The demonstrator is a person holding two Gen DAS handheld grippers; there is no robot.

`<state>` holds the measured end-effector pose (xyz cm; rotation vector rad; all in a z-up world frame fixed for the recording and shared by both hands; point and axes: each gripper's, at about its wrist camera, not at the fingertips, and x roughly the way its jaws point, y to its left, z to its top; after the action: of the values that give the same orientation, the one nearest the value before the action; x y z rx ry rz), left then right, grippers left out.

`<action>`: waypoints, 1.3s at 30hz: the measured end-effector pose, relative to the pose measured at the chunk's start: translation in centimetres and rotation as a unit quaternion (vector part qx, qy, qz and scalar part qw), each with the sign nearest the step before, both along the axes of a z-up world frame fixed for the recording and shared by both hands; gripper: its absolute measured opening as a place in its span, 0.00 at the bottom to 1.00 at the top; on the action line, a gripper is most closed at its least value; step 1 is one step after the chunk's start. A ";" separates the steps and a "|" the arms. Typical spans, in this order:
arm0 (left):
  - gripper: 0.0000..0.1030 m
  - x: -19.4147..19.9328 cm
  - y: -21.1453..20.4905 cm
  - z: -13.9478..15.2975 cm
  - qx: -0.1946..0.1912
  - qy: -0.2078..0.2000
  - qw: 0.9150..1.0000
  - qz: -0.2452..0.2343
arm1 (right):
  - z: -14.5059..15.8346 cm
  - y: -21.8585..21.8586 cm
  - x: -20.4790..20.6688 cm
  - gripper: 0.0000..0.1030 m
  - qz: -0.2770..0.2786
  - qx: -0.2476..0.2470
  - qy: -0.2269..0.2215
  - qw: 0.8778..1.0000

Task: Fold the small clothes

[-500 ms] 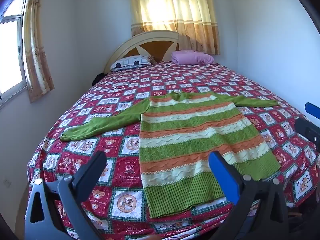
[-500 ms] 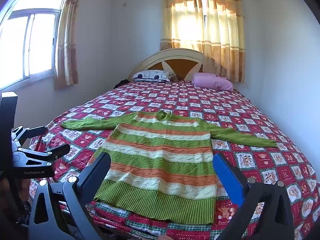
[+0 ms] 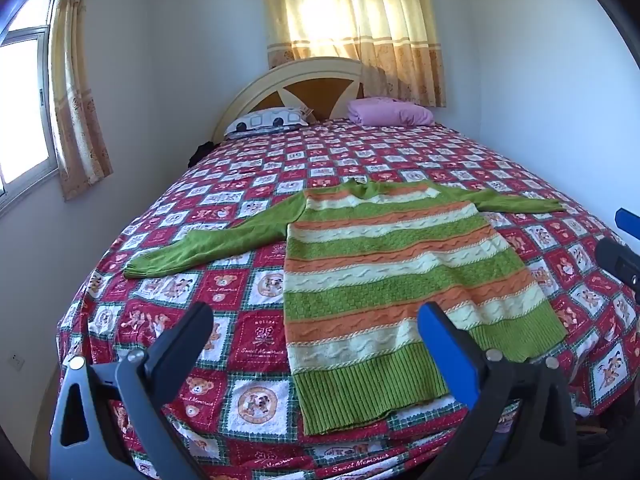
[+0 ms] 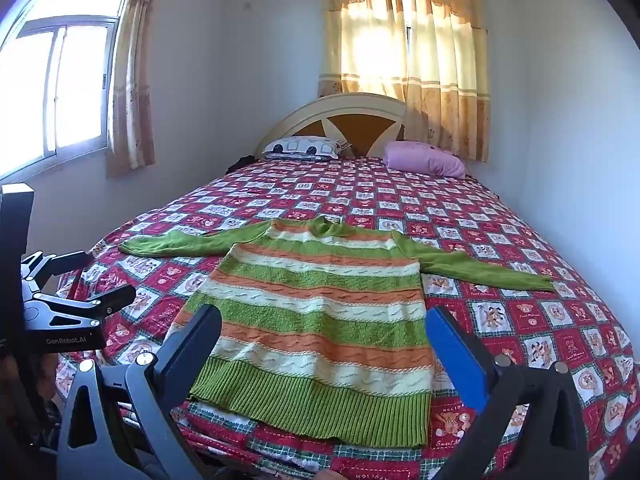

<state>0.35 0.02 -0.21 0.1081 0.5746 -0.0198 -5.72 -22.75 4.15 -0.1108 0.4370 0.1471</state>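
A small green, orange and cream striped sweater (image 3: 392, 276) lies flat on the bed, hem toward me, both green sleeves spread out to the sides; it also shows in the right wrist view (image 4: 320, 312). My left gripper (image 3: 316, 336) is open and empty, held above the bed's foot edge near the hem's left part. My right gripper (image 4: 324, 340) is open and empty, above the hem. The left gripper shows at the left edge of the right wrist view (image 4: 80, 280); the right gripper's fingers (image 3: 616, 256) show at the right edge of the left wrist view.
The bed (image 3: 256, 356) has a red patchwork bear cover. A patterned pillow (image 3: 268, 120) and a folded pink blanket (image 3: 390, 112) lie by the headboard (image 3: 320, 88). Walls stand close on both sides; curtained windows are at the left and behind.
Both grippers have drifted slightly; the sweater sits a little lower and closer in both views. Nothing was grasped.
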 end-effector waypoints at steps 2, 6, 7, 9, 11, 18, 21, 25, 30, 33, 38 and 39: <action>1.00 -0.2 0.4 -0.4 -0.001 -0.002 1.000 0.001 | 0.0 0.1 0.1 0.99 -0.001 0.000 0.003 1.000; 1.00 -0.1 0.6 -0.4 -0.001 -0.002 1.000 0.002 | -0.3 0.1 0.3 0.99 -0.001 0.001 0.003 1.000; 1.00 -0.1 0.7 -0.4 -0.002 -0.002 1.000 0.002 | -0.2 0.1 0.2 0.99 -0.001 0.000 0.003 1.000; 1.00 0.1 0.7 -0.4 -0.002 -0.002 1.000 0.003 | -0.3 0.1 0.4 0.99 -0.002 -0.002 0.002 1.000; 1.00 0.0 0.9 -0.1 -0.005 -0.002 1.000 0.006 | -0.4 0.0 0.4 0.99 -0.001 -0.001 0.002 1.000; 1.00 0.0 0.9 0.0 -0.004 -0.005 1.000 0.009 | -0.4 -0.1 0.4 0.99 -0.005 -0.001 0.003 1.000; 1.00 0.0 1.0 0.2 -0.005 -0.007 1.000 0.011 | -0.3 -0.1 0.3 0.99 -0.004 0.000 0.003 1.000; 1.00 -0.1 1.2 0.4 -0.007 -0.009 1.000 0.013 | -0.4 -0.2 0.3 0.99 -0.005 0.000 0.003 1.000; 1.00 -0.1 1.4 0.5 -0.008 -0.012 1.000 0.016 | -0.3 -0.2 0.3 0.99 -0.005 0.001 0.003 1.000; 1.00 -0.1 1.5 0.6 -0.009 -0.012 1.000 0.016 | -0.4 -0.3 0.4 0.99 -0.005 0.001 0.004 1.000; 1.00 -0.1 1.5 0.6 -0.009 -0.012 1.000 0.017 | -0.4 -0.3 0.3 0.99 -0.005 0.001 0.004 1.000; 1.00 -0.1 1.6 0.6 -0.010 -0.012 1.000 0.016 | -0.4 -0.4 0.3 0.99 -0.005 0.001 0.005 1.000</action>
<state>0.29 1.59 0.38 0.0804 0.5520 0.0071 -5.41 -23.10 3.71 -0.1056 0.4466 0.1385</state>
